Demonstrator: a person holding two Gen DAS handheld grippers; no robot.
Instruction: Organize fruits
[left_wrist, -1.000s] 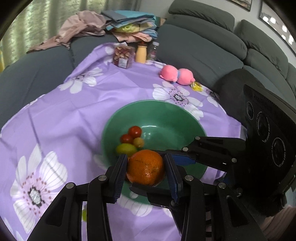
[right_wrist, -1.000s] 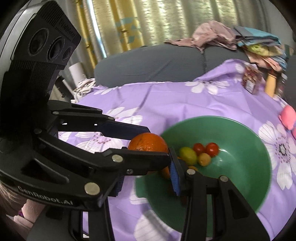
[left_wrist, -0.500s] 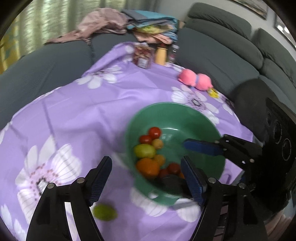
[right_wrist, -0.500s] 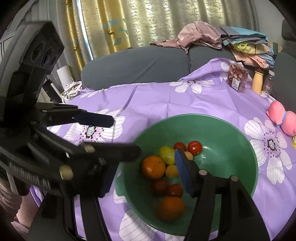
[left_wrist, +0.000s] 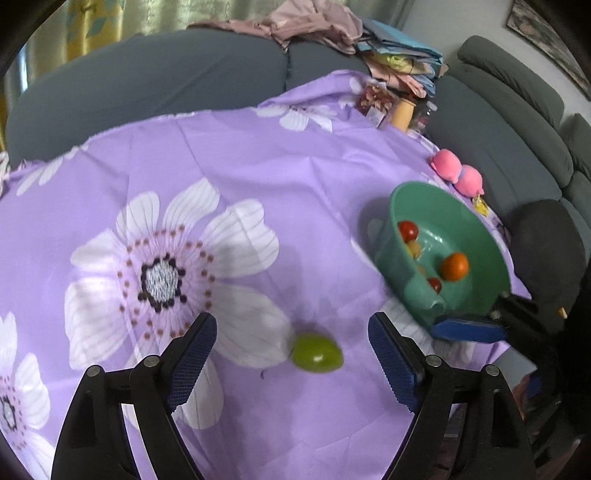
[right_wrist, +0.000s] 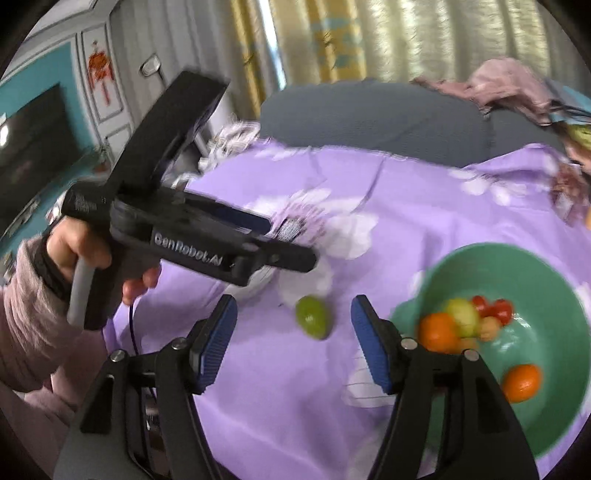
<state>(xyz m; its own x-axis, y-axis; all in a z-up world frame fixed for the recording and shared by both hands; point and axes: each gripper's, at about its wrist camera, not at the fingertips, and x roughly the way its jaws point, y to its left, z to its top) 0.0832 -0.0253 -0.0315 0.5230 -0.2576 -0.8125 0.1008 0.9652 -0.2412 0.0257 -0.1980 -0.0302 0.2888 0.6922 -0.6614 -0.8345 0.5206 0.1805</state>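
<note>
left tongs (left_wrist: 291, 354) opening — green fruit (left_wrist: 317, 357) between, untouched

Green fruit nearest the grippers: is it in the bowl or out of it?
Out. The green fruit lies on the purple cloth, apart from the bowl that holds the other fruits.

left gripper (left_wrist: 291, 354): jaws opening, nothing gripped | right gripper (right_wrist: 293, 332): jaws apart, nothing gripped | left hand (right_wrist: 92, 254): grasps handle
</note>
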